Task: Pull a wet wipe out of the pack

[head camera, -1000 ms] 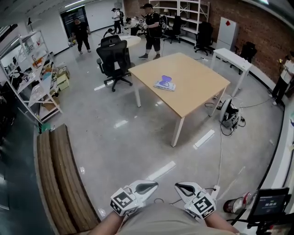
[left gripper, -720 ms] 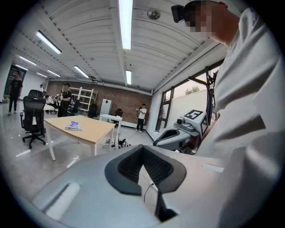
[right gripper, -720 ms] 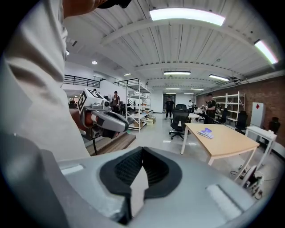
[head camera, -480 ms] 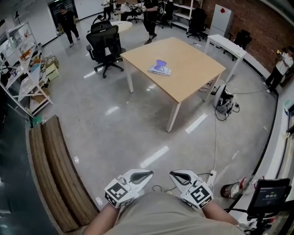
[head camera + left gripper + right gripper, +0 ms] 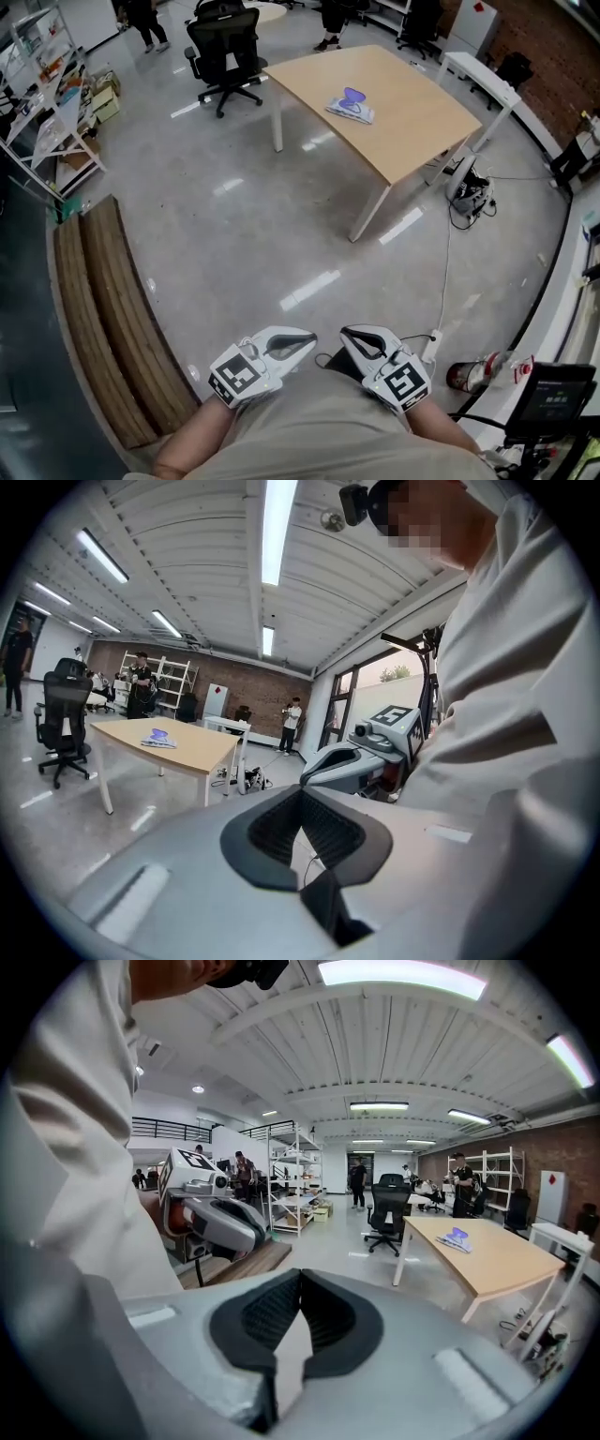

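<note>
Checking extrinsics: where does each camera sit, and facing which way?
Head view: on the head, steeply down at the floor; left gripper, right gripper, shirt at bottom.
Left gripper view: on left gripper, along its shut jaws; right gripper and shirt at right.
Right gripper view: on right gripper, along shut jaws; left gripper and shirt at left.
Shared: all show table and wet wipe pack.

Wipe pack pale purple and white; bench light wood; floor glossy grey; left tongs and right tongs white, black-padded, with black-and-white square markers.
</note>
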The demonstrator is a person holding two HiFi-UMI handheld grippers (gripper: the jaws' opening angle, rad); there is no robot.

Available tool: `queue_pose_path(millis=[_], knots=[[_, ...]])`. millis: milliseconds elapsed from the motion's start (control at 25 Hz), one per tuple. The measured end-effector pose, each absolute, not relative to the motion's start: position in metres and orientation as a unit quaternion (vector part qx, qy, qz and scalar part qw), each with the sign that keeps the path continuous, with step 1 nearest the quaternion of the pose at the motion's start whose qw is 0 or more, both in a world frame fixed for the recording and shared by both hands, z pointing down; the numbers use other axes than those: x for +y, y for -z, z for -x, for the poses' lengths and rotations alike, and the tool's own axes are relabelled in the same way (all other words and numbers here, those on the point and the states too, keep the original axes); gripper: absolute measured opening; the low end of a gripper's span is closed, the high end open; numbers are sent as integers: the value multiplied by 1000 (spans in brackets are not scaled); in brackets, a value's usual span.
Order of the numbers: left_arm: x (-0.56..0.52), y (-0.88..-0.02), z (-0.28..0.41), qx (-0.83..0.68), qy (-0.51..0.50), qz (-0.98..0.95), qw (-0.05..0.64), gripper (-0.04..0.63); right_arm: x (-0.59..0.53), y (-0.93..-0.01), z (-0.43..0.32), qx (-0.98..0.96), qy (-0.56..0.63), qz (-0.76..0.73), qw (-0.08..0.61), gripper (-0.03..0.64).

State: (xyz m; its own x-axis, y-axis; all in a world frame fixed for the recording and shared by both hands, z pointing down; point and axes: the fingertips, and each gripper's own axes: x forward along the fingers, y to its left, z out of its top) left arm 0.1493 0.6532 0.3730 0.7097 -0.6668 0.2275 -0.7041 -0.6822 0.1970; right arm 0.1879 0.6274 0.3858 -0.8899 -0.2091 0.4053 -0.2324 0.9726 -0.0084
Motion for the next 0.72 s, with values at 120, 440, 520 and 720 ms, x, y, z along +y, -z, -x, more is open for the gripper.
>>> queue_pose_path(millis=[120, 440, 520, 720], knots=[[639, -380, -130, -380, -74, -911, 141, 6, 618, -388, -172, -971, -34, -115, 206, 3], [572, -385, -102, -395, -72, -905, 144, 6, 554, -401, -155, -967, -45, -117, 219, 3], [541, -391, -94, -403, -74, -900, 148, 6, 523, -407, -149, -968, -48, -113, 219, 3], [452, -390, -85, -426, -68, -891, 144, 5, 428, -404, -143, -973, -35, -102, 205, 3]])
